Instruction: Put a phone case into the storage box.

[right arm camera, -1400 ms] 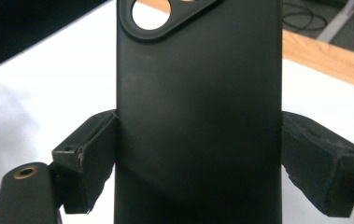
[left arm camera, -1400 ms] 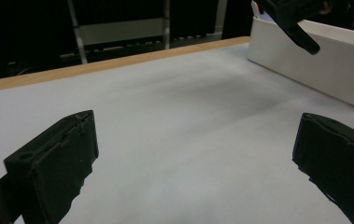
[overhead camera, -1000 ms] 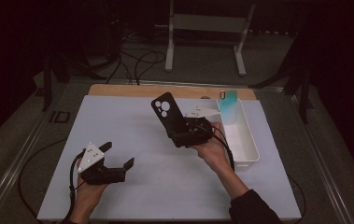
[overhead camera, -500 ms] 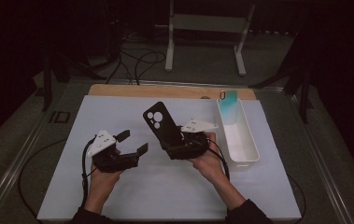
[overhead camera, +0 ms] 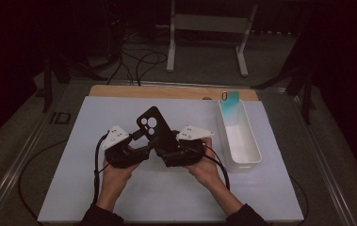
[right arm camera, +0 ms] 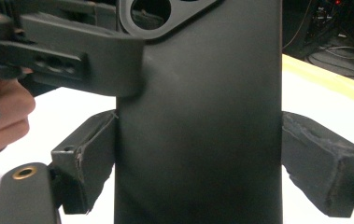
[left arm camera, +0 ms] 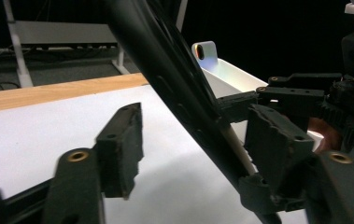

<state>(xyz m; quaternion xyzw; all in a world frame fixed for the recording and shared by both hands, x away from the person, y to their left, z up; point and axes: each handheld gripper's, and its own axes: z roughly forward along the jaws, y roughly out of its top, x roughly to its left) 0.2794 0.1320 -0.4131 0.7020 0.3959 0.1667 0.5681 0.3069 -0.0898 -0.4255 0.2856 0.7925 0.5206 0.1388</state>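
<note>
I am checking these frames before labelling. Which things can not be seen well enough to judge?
- Inside of the white bin: high view, its near wall hides the floor.
- Front face of the black phone case: right gripper view, turned away.
- Left gripper contact with the case: left gripper view, close and blurred.
- Teal item: high view, too small.

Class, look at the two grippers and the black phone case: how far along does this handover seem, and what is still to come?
Done: the phone case is off the table, raised by the right gripper, whose jaws clamp its two edges in the right gripper view. In hand: the left gripper has its open jaws around the case, one pad clear of it. Left: closing the left jaws, releasing the right. The white bin sits beside them.
</note>
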